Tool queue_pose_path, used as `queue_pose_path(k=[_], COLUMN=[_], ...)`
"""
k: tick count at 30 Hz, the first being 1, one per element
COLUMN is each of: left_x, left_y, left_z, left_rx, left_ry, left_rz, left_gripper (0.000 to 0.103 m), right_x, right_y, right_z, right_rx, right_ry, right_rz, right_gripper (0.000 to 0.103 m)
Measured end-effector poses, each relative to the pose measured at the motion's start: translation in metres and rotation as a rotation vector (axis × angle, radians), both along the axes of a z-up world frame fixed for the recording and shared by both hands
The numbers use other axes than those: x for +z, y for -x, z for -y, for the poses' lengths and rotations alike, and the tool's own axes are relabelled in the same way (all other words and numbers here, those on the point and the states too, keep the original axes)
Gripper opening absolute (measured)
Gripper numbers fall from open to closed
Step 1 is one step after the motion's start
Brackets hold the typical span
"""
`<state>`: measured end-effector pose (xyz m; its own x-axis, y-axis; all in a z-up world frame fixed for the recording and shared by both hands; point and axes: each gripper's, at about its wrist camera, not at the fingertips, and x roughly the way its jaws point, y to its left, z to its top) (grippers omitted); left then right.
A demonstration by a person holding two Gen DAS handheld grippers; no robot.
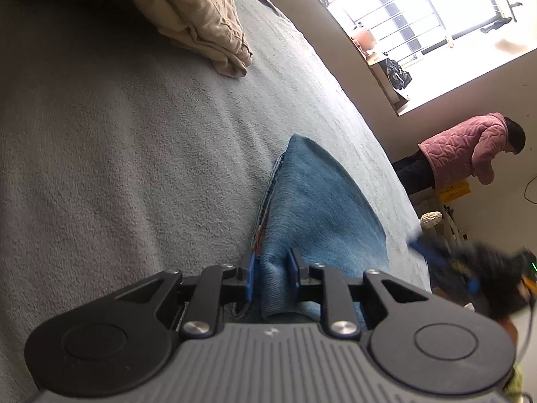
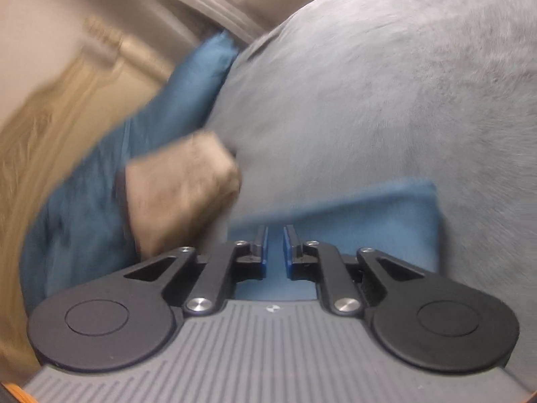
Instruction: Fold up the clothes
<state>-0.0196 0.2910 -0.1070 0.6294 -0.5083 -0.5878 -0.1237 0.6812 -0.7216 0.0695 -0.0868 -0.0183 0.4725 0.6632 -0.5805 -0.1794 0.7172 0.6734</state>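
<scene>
Bunched blue denim jeans (image 1: 315, 201) clamped in left tool (image 1: 272, 268), right tool (image 2: 276, 245) released (narrow gap, denim beneath), fleecy grey blanket (image 1: 117, 151), crumpled beige garment (image 1: 191, 13) noted.

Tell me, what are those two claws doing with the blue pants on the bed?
A person is folding clothes with a claw in each hand. The left claw is pinching a bunched edge of the blue jeans, which lie on the grey blanket. The right claw sits over a flat part of the jeans with its fingers a little apart, not gripping. A crumpled beige garment waits farther up the bed. Someone in a pink jacket stands by the window.
</scene>
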Motion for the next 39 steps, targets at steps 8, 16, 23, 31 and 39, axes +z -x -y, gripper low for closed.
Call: queue_pose_path(k=[8, 16, 23, 31, 39], left_x=[0.006, 0.036, 0.030, 0.045, 0.075], left_y=[0.001, 0.015, 0.017, 0.031, 0.058], left_z=[0.007, 0.011, 0.015, 0.015, 0.025], left_rx=[0.002, -0.023, -0.027, -0.031, -0.068], left_ry=[-0.049, -0.149, -0.178, -0.252, -0.348], left_rz=[0.005, 0.070, 0.057, 0.103, 0.196], left_gripper=[0.027, 0.028, 0.033, 0.033, 0.047], right_x=[-0.023, 0.010, -0.010, -0.007, 0.017], right_y=[0.054, 0.079, 0.092, 0.095, 0.115], right_z=[-0.010, -0.010, -0.015, -0.010, 0.016], right_rx=[0.088, 0.077, 0.105, 0.057, -0.039], right_ry=[0.309, 0.329, 0.300, 0.257, 0.243], right_rz=[-0.031, 0.013, -0.084, -0.094, -0.010], right_gripper=[0.021, 0.025, 0.027, 0.030, 0.040])
